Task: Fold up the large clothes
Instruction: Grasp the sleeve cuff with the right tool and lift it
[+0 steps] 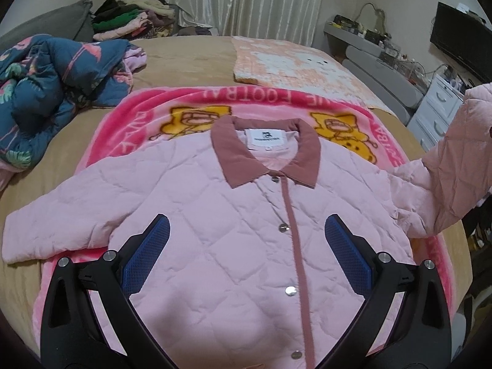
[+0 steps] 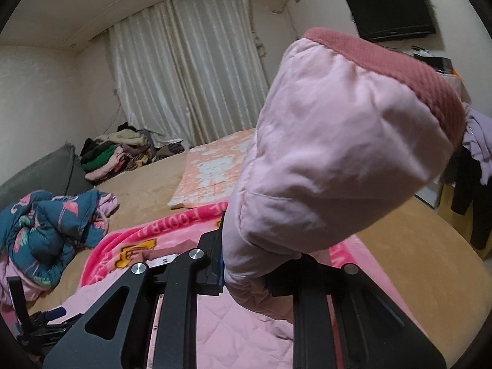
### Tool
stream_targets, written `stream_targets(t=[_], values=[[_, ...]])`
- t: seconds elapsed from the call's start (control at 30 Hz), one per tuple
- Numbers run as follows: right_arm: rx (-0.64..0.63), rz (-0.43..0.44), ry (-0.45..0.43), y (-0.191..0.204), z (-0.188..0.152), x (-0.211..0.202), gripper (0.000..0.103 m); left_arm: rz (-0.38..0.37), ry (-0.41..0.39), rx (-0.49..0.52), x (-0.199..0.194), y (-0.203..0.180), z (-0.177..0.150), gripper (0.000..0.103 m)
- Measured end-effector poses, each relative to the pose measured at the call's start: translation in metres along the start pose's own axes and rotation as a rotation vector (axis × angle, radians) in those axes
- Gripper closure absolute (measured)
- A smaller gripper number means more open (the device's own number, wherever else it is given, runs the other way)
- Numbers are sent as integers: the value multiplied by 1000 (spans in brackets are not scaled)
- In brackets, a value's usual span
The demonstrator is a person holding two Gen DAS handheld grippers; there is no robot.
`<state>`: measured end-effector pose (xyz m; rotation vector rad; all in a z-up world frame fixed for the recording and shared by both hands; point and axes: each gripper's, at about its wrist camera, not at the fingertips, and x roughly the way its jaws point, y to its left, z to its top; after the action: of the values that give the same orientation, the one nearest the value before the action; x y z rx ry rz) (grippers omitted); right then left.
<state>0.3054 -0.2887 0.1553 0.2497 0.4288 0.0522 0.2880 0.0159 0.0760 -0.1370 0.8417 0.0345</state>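
A pink quilted jacket [image 1: 240,215] with a darker pink collar lies front up and buttoned on a pink cartoon blanket [image 1: 141,117] on the bed. My left gripper [image 1: 246,236] is open and empty, hovering over the jacket's chest, its blue pads [image 1: 147,252] wide apart. My right gripper [image 2: 246,270] is shut on the jacket's sleeve [image 2: 338,141] and holds it up above the bed, cuff upward. The lifted sleeve also shows at the right of the left wrist view [image 1: 446,166]. The other sleeve [image 1: 46,227] lies flat to the left.
A crumpled blue floral quilt [image 1: 46,92] lies at the left of the tan bed [image 1: 190,58]. A pile of folded clothes [image 1: 129,18] sits at the far end. An orange patterned mat [image 1: 292,61] lies beyond the blanket. A desk and white drawers [image 1: 436,107] stand to the right.
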Motion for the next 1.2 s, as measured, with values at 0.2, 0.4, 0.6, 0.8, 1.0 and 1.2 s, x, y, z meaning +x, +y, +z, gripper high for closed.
stream_targets(t=[0.2,0.4,0.6,0.8,1.0,1.2], values=[[-53,37,1,37,-4,4,85,-29,-1,-38,-5,15,3,8],[-112,78,12,73,-10,9,85,-54,-8,-55,-6,25,3,8],[-134,113,36,96,-19,19,85,-61,2,-53,-3,32,2,8],[-170,145,61,125,-37,35,85,-56,13,-100,6,57,-1,8],[-195,181,108,156,-63,57,85,-32,23,-128,11,85,-8,8],[-218,217,175,190,-100,83,85,-80,42,-223,14,124,-18,8]])
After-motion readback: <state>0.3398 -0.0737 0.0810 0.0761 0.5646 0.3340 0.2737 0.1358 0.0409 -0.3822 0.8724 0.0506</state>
